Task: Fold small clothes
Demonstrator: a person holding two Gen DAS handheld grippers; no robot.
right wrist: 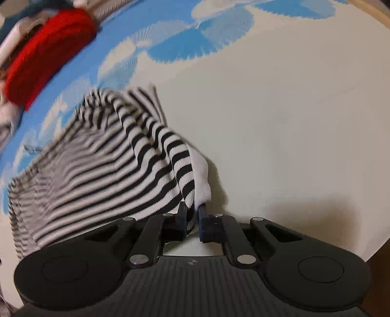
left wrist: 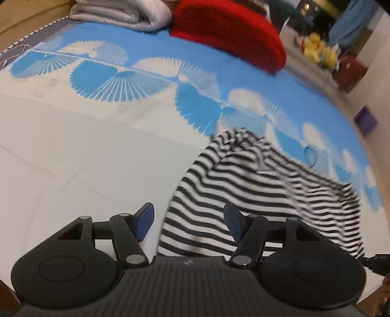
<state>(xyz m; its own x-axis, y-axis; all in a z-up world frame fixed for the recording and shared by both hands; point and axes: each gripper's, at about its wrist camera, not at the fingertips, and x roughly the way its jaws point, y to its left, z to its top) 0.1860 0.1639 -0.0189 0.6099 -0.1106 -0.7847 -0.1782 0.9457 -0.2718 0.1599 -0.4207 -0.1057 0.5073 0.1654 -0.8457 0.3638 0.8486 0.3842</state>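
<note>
Right gripper (right wrist: 193,220): jaws clenched on a bunched edge of the striped garment (right wrist: 102,161), cloth pinched at the 12 o'clock tip of the fingers and trailing off toward 10 o'clock in the right wrist view. Grip looks narrow, only a gathered corner between the pads.

Left gripper (left wrist: 187,220): jaws released, wide apart, nothing between them. Striped garment (left wrist: 256,195) lies under and beyond the right-hand finger, spreading toward 2 o'clock in the left wrist view.

Garment location: on the bed sheet (left wrist: 73,158), white area w/ blue fan print, crumpled and part lifted, not yet laid flat. Both views blurred by motion.

Other items: red cushion (left wrist: 231,31) at 12 o'clock, folded grey blanket (left wrist: 121,12) at 11 o'clock, well apart from the garment.

Risks, as judged:
- Narrow pinch may slip if cloth is pulled hard; fabric would drop mid-fold.
- One-sided hold lets the free side drag and bunch; fold comes out crooked unless left gripper takes an opposite edge.
- Layers are gathered, so left gripper may catch two plies at once.

Markings: no brand, label or legible writing seen on garment, sheet or grippers.
</note>
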